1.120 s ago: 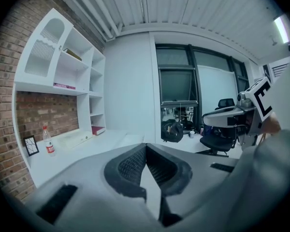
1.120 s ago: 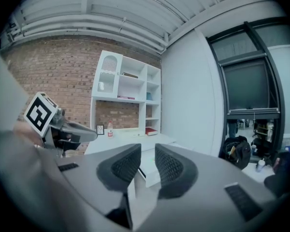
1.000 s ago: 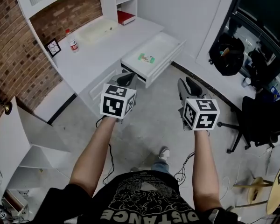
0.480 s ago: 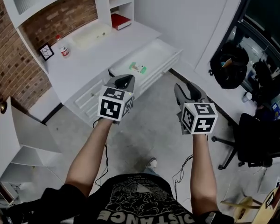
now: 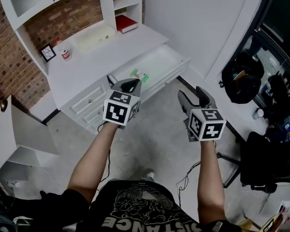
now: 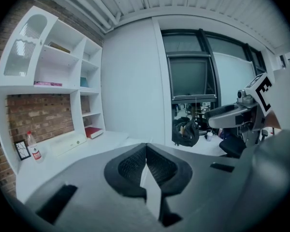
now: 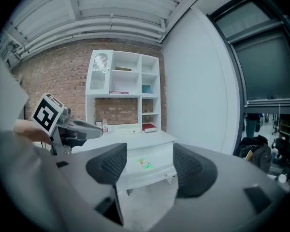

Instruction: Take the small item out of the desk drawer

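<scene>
The small green item (image 5: 139,74) lies in the open white drawer (image 5: 169,62) of the desk (image 5: 87,62). My left gripper (image 5: 130,84) hovers just short of the drawer's left end, its jaws shut with nothing between them (image 6: 146,151). My right gripper (image 5: 194,95) is held over the floor, in front of the drawer and to its right. Its jaws are opening and hold nothing. In the right gripper view the green item (image 7: 145,164) and the drawer (image 7: 157,173) show far off through the gap between the pads (image 7: 108,163).
On the desk stand a red book (image 5: 125,23), a pale box (image 5: 94,35), a small bottle (image 5: 65,53) and a framed card (image 5: 48,52). A black bag (image 5: 241,79) and an office chair (image 5: 261,163) are at the right. An open cabinet (image 5: 19,139) stands at the left.
Both grippers have come closer to the desk. The right gripper's jaws have spread wider. The left gripper's jaws stay shut.
</scene>
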`<state>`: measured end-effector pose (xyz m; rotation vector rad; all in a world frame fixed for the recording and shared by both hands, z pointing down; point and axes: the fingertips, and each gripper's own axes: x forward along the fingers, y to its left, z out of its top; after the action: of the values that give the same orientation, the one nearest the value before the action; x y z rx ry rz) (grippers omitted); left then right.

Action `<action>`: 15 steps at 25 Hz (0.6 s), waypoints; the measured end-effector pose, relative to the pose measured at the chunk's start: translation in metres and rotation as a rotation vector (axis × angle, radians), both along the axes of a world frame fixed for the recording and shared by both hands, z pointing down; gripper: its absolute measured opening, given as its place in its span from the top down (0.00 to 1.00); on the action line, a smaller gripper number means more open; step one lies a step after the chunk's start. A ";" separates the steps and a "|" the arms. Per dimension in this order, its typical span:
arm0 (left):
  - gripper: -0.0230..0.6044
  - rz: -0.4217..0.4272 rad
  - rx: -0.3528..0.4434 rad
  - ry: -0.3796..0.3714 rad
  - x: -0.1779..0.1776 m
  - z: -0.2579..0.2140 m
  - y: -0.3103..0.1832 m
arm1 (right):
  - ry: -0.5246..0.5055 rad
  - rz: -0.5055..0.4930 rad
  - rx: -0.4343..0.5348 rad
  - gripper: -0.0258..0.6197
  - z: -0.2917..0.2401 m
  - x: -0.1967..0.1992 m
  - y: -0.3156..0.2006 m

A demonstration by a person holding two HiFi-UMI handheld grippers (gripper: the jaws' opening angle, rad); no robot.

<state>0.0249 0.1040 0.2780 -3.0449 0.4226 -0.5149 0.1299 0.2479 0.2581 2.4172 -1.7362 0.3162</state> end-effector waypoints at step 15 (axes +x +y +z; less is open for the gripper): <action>0.95 -0.122 -0.002 -0.030 -0.003 0.013 -0.057 | -0.009 -0.125 -0.020 0.48 0.015 0.013 -0.070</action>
<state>0.0221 0.0474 0.2909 -3.0231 0.6095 -0.5649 0.1425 0.1774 0.2727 2.2841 -1.8687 0.3279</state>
